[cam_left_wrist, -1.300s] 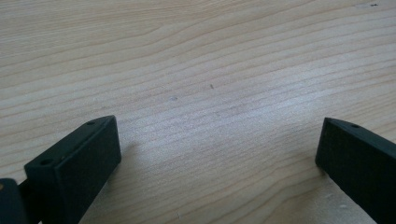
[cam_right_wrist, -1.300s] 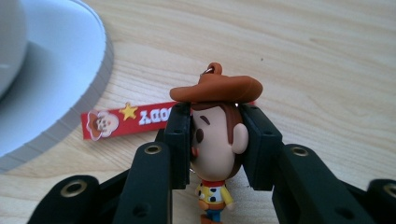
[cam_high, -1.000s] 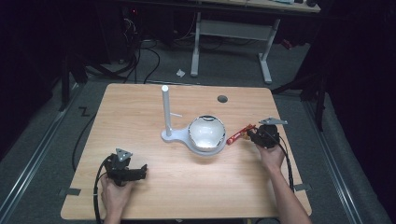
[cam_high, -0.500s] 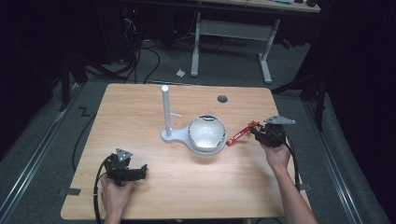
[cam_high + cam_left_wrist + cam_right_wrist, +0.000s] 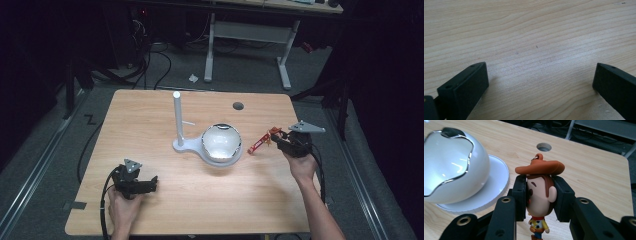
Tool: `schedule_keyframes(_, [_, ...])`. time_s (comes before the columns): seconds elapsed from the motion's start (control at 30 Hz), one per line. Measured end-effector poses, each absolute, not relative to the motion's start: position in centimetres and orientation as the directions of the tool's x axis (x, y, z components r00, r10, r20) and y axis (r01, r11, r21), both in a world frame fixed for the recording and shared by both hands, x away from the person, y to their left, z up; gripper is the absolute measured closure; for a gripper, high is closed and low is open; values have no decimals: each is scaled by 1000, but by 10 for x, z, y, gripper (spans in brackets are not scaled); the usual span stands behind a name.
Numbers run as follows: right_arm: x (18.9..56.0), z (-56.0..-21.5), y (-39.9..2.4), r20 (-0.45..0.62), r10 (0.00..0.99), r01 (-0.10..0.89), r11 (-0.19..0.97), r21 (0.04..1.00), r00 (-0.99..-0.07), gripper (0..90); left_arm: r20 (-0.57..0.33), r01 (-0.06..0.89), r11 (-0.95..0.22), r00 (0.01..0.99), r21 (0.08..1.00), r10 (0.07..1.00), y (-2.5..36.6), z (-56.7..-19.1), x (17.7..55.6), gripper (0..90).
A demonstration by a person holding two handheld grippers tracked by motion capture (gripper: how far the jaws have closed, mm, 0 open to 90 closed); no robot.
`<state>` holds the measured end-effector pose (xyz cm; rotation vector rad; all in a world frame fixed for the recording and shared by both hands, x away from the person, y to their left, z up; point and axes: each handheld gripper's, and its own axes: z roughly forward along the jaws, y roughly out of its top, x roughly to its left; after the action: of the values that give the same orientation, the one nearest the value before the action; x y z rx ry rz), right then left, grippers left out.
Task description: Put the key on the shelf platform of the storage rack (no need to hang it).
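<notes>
Cowboy figure keychain held aloft beside a white stand, ready for hanging

At the near left of the wooden table (image 5: 150, 120), the left gripper (image 5: 134, 181) rests low on the wood, its jaws spread wide with nothing between them. At centre stands a white stand (image 5: 177, 120) with an upright post and a thin side peg, a glossy white egg-shaped dome (image 5: 221, 142) on its base. To the right, the right gripper (image 5: 539, 195) is clamped on the head of a cowboy figure keychain (image 5: 539, 187), carried above the tabletop just beside the dome. The step in hand appears to be the carry; the next move likely calls for lifting the hat's small ring over to the peg.
</notes>
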<state>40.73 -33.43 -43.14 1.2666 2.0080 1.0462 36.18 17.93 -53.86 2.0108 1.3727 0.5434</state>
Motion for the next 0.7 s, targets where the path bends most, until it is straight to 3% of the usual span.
schedule_keyframes(0.7, [381, -396, -325, -53, 857, 406, 296, 864, -512, 679, -17, 666, -252, 369, 702, 929, 179, -539, 362, 6])
